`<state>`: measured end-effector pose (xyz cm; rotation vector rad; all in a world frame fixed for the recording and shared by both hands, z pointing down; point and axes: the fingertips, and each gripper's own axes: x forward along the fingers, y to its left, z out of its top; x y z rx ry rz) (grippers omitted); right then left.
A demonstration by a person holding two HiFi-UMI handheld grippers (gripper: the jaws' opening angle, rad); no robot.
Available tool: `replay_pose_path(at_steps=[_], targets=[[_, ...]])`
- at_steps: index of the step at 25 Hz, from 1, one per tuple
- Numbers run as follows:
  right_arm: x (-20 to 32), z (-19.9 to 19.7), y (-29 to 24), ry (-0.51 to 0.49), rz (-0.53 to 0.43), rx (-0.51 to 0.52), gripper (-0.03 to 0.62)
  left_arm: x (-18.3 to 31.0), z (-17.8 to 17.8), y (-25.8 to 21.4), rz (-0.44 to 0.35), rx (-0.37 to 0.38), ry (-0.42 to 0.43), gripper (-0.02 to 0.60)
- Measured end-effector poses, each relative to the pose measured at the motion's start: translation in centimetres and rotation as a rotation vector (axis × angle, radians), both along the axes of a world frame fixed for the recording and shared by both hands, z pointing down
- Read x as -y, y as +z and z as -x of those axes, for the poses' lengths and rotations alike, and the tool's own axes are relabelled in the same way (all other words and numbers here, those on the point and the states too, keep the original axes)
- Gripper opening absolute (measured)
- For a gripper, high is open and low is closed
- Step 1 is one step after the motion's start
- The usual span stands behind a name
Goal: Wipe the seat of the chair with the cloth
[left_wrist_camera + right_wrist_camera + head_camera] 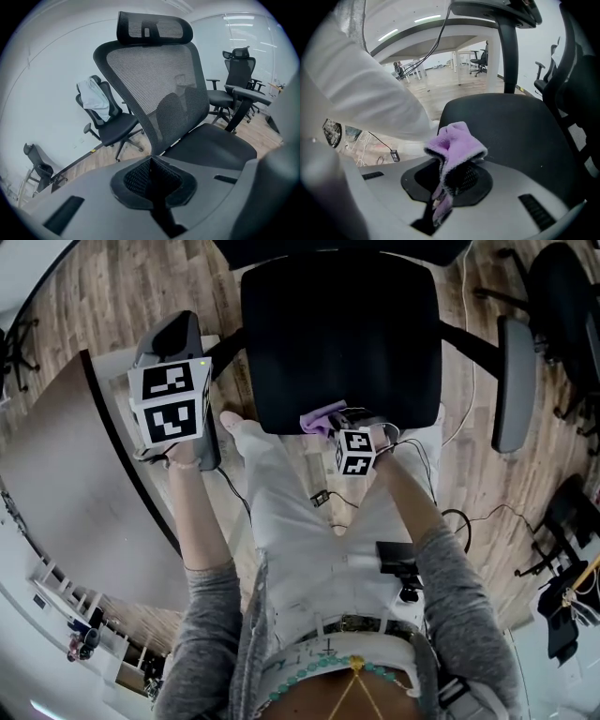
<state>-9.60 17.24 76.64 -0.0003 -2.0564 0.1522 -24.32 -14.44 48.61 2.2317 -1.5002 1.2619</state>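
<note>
In the head view the chair's back is cut off by the top edge, and most of the cloth (322, 417) hides behind the right gripper's marker cube; only a lilac fold shows, at the front edge of the seat (342, 334). In the right gripper view the cloth's lower end drops into the slot between the jaws, where I cannot follow it.

There is one cloth and there are two grippers. Behind the task chair the left gripper view shows two whole office chairs, one with a pale garment draped on it (93, 99) and one far right (237, 75); a dark shape at the lower left (38, 165) is too cut off to name.

The cloth is soft, fleecy and pale purple, bunched into a rounded lump with a darker edge. The right gripper (449, 178) has its jaws pinching it, the lump standing above the tips and just over the black seat's near edge. The left gripper (151, 161) is off to the chair's left; its jaws are pressed together with nothing between them, and it faces the mesh backrest (154, 79) and headrest (154, 27).
</note>
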Motion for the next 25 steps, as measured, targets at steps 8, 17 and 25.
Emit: replay_pose_path(at_steps=[8,17,25], targets=[[-0.2,-4.0,0.3,0.008,0.01,-0.038,0.048,-0.2,-0.3,0.2,0.01,-0.003,-0.001,0.011],[-0.5,-7.4,0.3,0.048,0.018,-0.06,0.048,-0.3,-0.3,0.1,0.008,0.003,-0.002,0.011],[-0.5,-10.8,0.4,0.098,0.031,-0.09,0.048,-0.3,-0.2,0.2,0.011,0.004,-0.003,0.011]])
